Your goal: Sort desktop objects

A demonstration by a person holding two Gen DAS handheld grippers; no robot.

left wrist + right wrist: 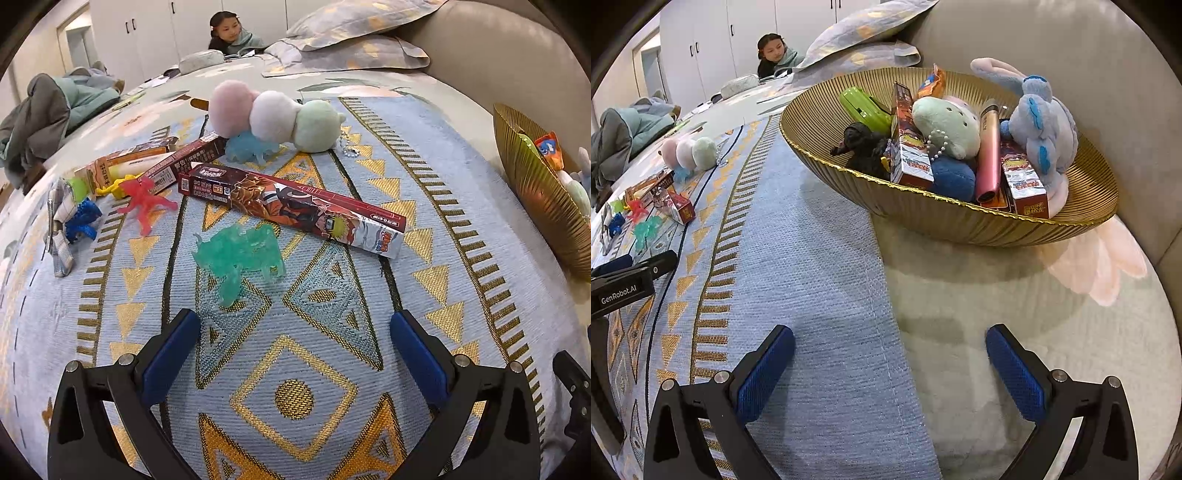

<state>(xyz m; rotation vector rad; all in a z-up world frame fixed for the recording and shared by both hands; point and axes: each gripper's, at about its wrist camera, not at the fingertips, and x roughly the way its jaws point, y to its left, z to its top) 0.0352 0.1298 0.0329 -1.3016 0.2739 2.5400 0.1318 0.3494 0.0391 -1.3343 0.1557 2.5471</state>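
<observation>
My left gripper (295,325) is open and empty above the patterned cloth, just short of a teal translucent toy (240,254). Beyond it lies a long Naruto box (295,206), a red toy figure (144,199), a blue toy (83,219), two more boxes (147,166) and a three-ball plush (273,118). My right gripper (890,347) is open and empty in front of the gold bowl (960,218), which holds plush toys, boxes, a pink tube (988,151) and a black duck (864,146).
The gold bowl's edge (535,184) shows at the right of the left wrist view. A pale blue toy (247,147) lies under the plush. Pillows (351,33) and a person (229,33) are at the far side. The sofa back (1089,66) rises behind the bowl.
</observation>
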